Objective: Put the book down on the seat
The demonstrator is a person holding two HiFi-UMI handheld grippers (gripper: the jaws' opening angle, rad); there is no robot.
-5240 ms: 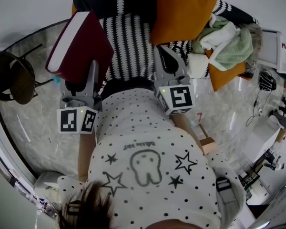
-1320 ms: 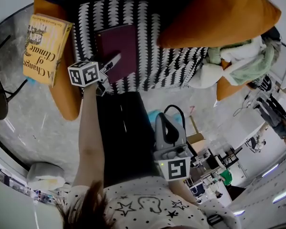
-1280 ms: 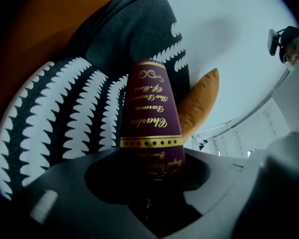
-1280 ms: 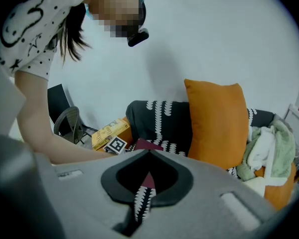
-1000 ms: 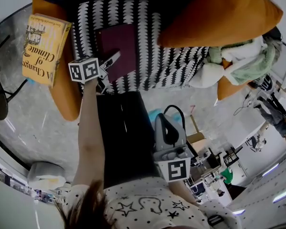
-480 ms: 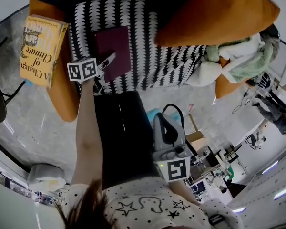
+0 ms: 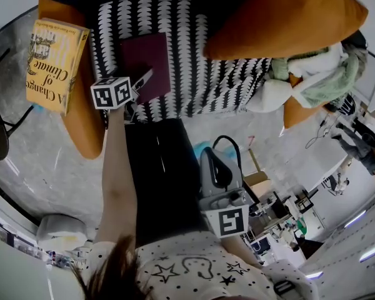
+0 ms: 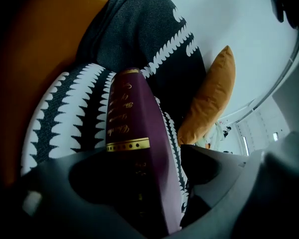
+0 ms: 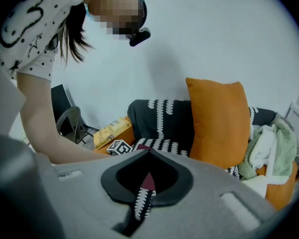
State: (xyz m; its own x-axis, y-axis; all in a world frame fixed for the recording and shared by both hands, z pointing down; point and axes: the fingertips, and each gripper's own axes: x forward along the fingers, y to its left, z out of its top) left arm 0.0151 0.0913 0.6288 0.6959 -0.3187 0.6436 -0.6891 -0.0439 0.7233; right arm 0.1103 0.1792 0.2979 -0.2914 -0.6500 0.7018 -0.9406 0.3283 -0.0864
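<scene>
Now that the left gripper (image 7: 144, 80) jaws have just swung wide, the maroon book (image 7: 147, 61) lies loose between them near the seat (image 7: 200, 80)'s front edge. Back out crooked and a jaw could drag it off. The right gripper (image 7: 217, 161) is closed, empty.

Left tongs (image 7: 140, 91) have just opened around the book (image 7: 147, 61).

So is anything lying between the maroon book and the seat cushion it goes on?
Nothing visible. The maroon book lies flat on the patterned seat, clear of the orange pillow. The left gripper's jaws have just been opening, the book's edge between them.
</scene>
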